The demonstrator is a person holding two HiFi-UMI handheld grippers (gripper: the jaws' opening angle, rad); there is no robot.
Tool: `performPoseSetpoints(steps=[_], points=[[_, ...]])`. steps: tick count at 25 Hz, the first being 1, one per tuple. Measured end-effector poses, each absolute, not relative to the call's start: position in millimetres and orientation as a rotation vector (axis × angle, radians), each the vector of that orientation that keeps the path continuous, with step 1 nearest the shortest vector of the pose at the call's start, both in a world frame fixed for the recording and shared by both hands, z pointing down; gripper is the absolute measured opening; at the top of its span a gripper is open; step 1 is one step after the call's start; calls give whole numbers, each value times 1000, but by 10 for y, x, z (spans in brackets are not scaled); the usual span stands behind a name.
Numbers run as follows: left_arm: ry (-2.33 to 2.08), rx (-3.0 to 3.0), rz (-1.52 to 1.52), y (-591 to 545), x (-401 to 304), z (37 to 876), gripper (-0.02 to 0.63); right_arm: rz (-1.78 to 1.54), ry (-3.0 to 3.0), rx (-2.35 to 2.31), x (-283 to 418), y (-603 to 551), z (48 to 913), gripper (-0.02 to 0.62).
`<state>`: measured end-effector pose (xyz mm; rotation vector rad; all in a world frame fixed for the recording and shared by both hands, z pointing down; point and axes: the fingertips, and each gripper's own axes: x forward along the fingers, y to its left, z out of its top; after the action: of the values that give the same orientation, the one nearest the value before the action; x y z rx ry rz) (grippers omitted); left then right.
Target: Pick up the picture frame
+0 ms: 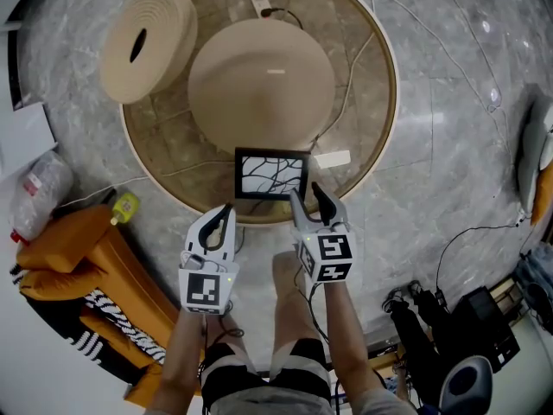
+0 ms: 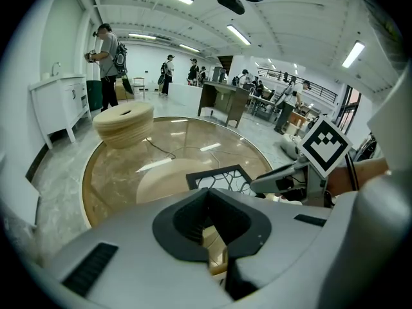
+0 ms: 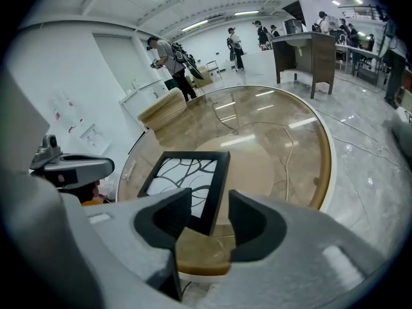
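The round glass table [image 1: 367,67] fills the middle of the head view, and a thick beige disc [image 1: 149,44] lies on its far left part. The frame [image 1: 271,174] rests at the near edge of the table, just ahead of your hands. Your right gripper [image 1: 304,194] has its jaws spread; the near right corner of the frame stands between them, and the pads do not press it. Your left gripper [image 1: 226,209] is near the frame's near left corner, jaws pressed together, with nothing in them
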<state>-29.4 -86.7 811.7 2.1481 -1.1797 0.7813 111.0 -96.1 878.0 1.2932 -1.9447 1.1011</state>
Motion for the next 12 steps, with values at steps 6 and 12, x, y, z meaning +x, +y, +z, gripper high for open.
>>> performPoseSetpoints(steps=[6,12], points=[[-1172,2159,799,-816,-317,8187,18,1088,-1927,1258,1068,-940,8875,179],[-1203,2084,763,-833,-297,8172,18,1066,-1903,1270,1098,-946,8907,147]])
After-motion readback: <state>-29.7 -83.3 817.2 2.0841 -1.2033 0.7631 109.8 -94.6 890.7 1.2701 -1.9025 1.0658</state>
